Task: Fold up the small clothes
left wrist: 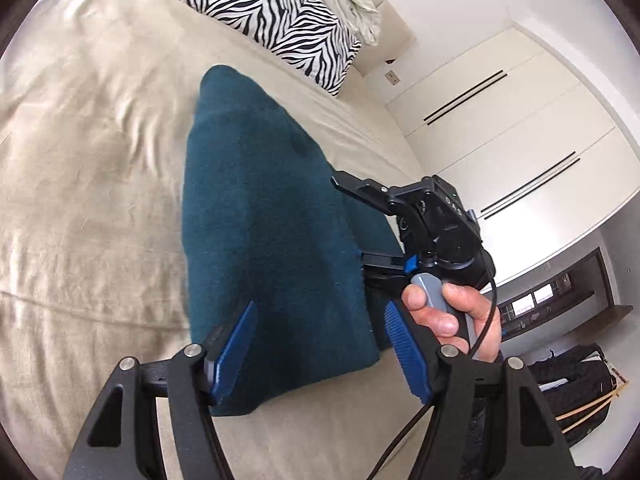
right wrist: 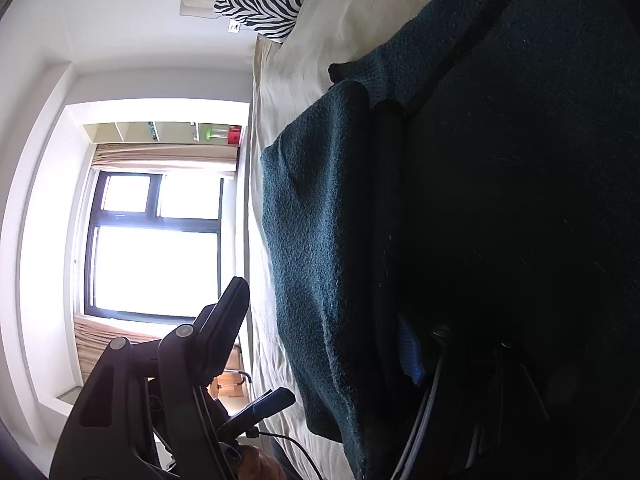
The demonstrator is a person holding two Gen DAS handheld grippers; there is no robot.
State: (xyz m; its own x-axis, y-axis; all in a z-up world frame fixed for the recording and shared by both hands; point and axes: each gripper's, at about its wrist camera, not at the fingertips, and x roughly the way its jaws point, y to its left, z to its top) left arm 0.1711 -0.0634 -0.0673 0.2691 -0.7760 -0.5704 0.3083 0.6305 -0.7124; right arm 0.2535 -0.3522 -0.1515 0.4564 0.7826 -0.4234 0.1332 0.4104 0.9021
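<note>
While the beige bed cover [left wrist: 88, 184] fills the left of the left wrist view, wrinkled and bare out to its left edge, a teal knitted garment [left wrist: 260, 216] lies flat on it in a long folded strip running from near the camera toward the zebra-striped pillow [left wrist: 276, 20] at the head of the bed. Spread wide, the left gripper [left wrist: 320, 360] hangs just above the garment's near end, its blue pads [left wrist: 236, 352] on either side of the cloth and not pressing it. Just right of the strip, the right gripper [left wrist: 424, 220] is held by a hand [left wrist: 452, 312], its jaws apart at the garment's right edge; whether they pinch the cloth cannot be told from here. White wardrobe doors [left wrist: 500, 128] stand beyond the bed's right edge.

From the right wrist view, a bright window [right wrist: 156, 240] sits on the left, one black finger [right wrist: 224, 328] stands clear of the cloth, and the dark garment drapes over the other finger on the right, hiding it, so the grip there cannot be told
</note>
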